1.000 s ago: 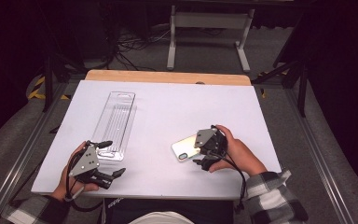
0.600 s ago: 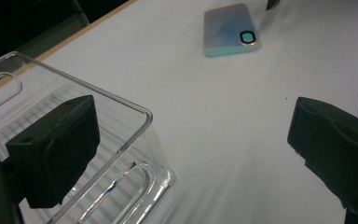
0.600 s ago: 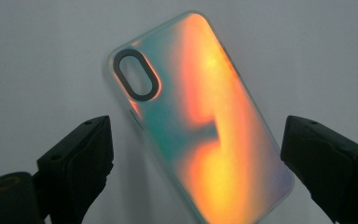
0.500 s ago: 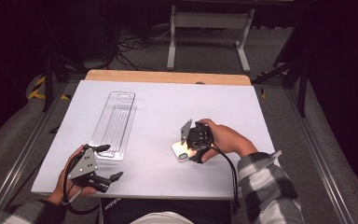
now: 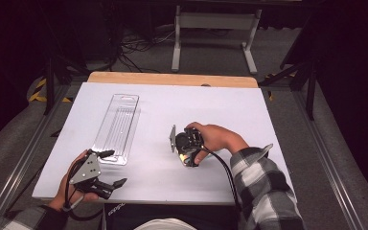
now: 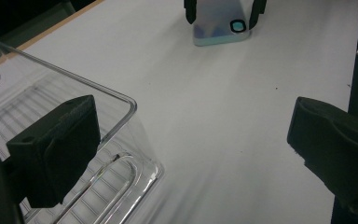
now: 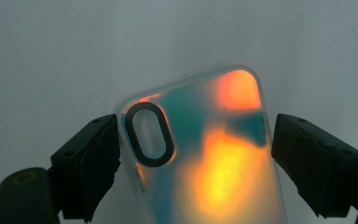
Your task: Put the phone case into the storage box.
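An iridescent phone case with a black camera ring lies flat on the white table. My right gripper is open and points down over it, one jaw on each long side. The left jaw touches the case edge and the right jaw stands a small gap off. In the high view the right gripper covers most of the case. My left gripper is open near the front left, at the near end of a clear plastic tray. In the left gripper view, the tray corner lies by its left jaw and the case is farther off.
A wooden strip runs along the table's far edge. Metal rails flank the table on both sides. A metal stand and cables lie on the floor beyond.
My right gripper has swung in from the right and come down over the phone case, which has stayed in place. My left gripper has shifted slightly toward the front edge.
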Motion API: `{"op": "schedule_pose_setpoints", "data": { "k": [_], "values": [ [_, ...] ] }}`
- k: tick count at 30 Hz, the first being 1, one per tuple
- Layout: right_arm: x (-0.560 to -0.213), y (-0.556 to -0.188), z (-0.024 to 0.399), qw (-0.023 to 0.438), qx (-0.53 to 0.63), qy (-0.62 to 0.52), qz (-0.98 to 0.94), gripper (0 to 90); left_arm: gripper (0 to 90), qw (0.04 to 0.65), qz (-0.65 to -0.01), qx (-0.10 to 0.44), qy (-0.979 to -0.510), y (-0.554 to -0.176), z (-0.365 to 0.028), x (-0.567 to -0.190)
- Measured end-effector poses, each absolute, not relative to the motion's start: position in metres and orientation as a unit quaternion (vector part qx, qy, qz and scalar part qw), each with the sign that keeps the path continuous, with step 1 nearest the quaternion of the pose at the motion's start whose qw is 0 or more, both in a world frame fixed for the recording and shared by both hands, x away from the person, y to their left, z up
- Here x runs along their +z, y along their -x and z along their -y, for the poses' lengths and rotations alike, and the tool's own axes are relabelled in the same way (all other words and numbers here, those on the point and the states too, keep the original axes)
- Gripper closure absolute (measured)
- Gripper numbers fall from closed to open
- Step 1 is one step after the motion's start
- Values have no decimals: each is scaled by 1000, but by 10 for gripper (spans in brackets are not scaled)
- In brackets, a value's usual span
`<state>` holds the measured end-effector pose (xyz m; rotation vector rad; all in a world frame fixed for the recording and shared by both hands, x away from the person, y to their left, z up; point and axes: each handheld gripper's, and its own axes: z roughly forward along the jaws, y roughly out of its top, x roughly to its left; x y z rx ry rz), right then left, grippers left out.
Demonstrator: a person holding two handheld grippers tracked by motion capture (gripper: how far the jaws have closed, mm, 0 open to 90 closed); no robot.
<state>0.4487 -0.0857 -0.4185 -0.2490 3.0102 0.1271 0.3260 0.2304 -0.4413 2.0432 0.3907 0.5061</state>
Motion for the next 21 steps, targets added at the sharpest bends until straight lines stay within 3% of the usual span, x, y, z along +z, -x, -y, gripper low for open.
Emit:
{"op": "schedule_pose_setpoints", "data": {
  "k": [11,17,21],
  "values": [
    [-430,-462,81,45,32,97,-994,80,37,480,-165,205,-837,-327,-230,-442],
    [-431,-470,87,8,51,89,-995,110,39,479,-163,208,-837,-327,-229,-442],
    [-430,-468,86,9,55,114,-992,159,40,480,-164,206,-837,-327,-229,-442]
  ]
}}
